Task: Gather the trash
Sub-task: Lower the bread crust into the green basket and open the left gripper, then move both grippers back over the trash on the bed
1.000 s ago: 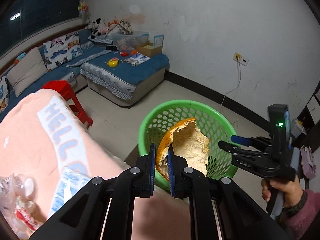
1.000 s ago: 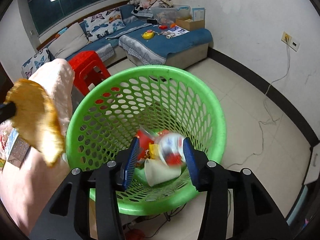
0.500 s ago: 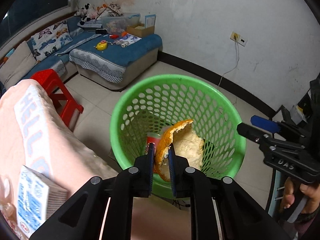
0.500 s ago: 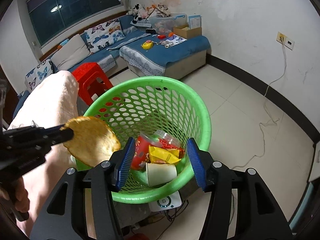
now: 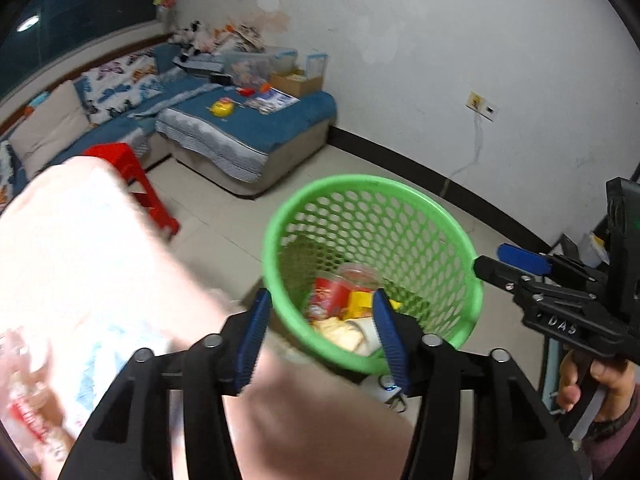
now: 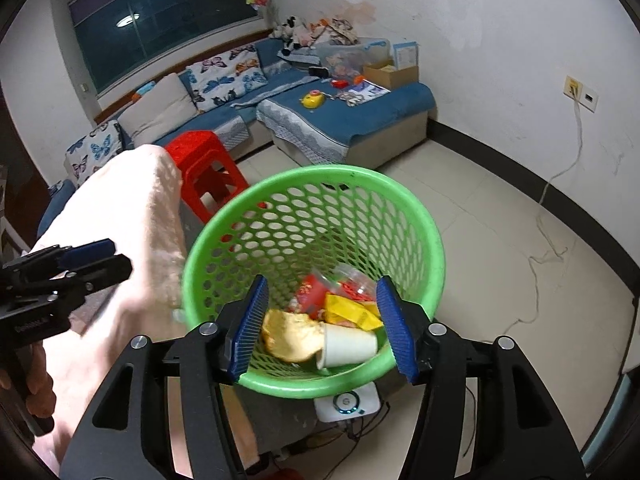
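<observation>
green perforated plastic basket (image 6: pixel 434 248) at centre frame holds the light, soft orange peel (image 6: pixel 292 334) beside a crushable paper cup (image 6: pixel 348 346), best pinched by its rim, while left gripper (image 5: pixel 320 332) and right gripper (image 6: pixel 322 322) are both opening, empty.

- My left gripper (image 5: pixel 320 334): black linkage arms, ribbed blue pads, silver bolt heads at the pivots.
- My right gripper (image 6: pixel 322 326), lower centre: same black frame, same blue pads.
- Its side reads "DAS" in pale letters.
- Lower right, a maroon sleeve (image 5: pixel 612 440) at my wrist.
</observation>
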